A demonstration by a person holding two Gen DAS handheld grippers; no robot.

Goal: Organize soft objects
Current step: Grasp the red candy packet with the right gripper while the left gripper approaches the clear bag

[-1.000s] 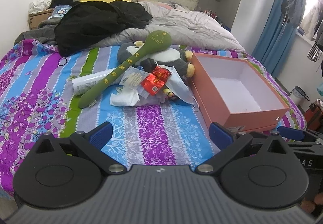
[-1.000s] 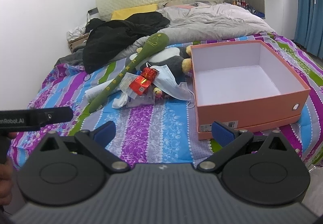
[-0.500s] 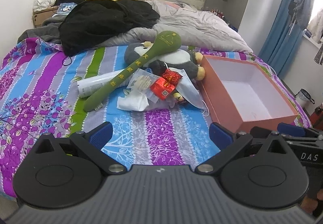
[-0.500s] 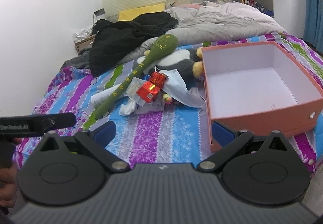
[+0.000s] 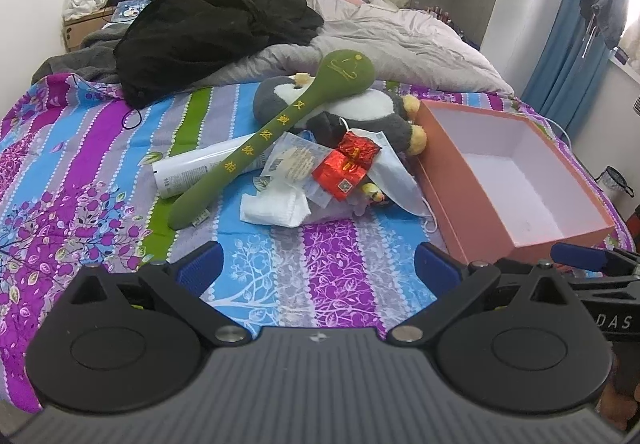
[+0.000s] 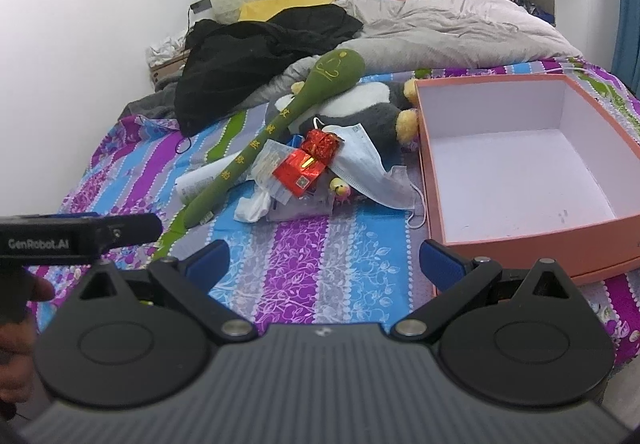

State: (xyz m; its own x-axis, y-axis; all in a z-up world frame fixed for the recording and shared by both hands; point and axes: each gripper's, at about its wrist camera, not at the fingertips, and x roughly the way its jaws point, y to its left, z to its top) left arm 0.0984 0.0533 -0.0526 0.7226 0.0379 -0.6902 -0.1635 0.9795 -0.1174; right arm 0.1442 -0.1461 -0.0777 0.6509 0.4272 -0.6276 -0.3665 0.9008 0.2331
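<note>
A pile lies mid-bed: a long green plush mallet (image 5: 276, 131) (image 6: 280, 123) across a grey and white penguin plush (image 5: 360, 111) (image 6: 360, 103), red foil packets (image 5: 346, 163) (image 6: 308, 163), a white face mask (image 5: 394, 171) (image 6: 360, 167), a white tube (image 5: 192, 167) and crumpled tissue (image 5: 276, 207). An empty orange box (image 5: 472, 199) (image 6: 424, 163) sits right of the pile. My left gripper (image 5: 316, 270) and right gripper (image 6: 324, 264) are both open and empty, above the bedspread short of the pile.
A black jacket (image 5: 208, 31) and a grey duvet (image 5: 400, 39) fill the far half of the bed. The striped bedspread (image 5: 80, 163) reaches the near edge. Blue curtains (image 5: 568, 43) hang on the right. The left gripper's body (image 6: 76, 236) shows at the right wrist view's left edge.
Both grippers have moved forward toward the pile and box, which now look larger and closer. Both stay open. Nothing on the bed has moved.
</note>
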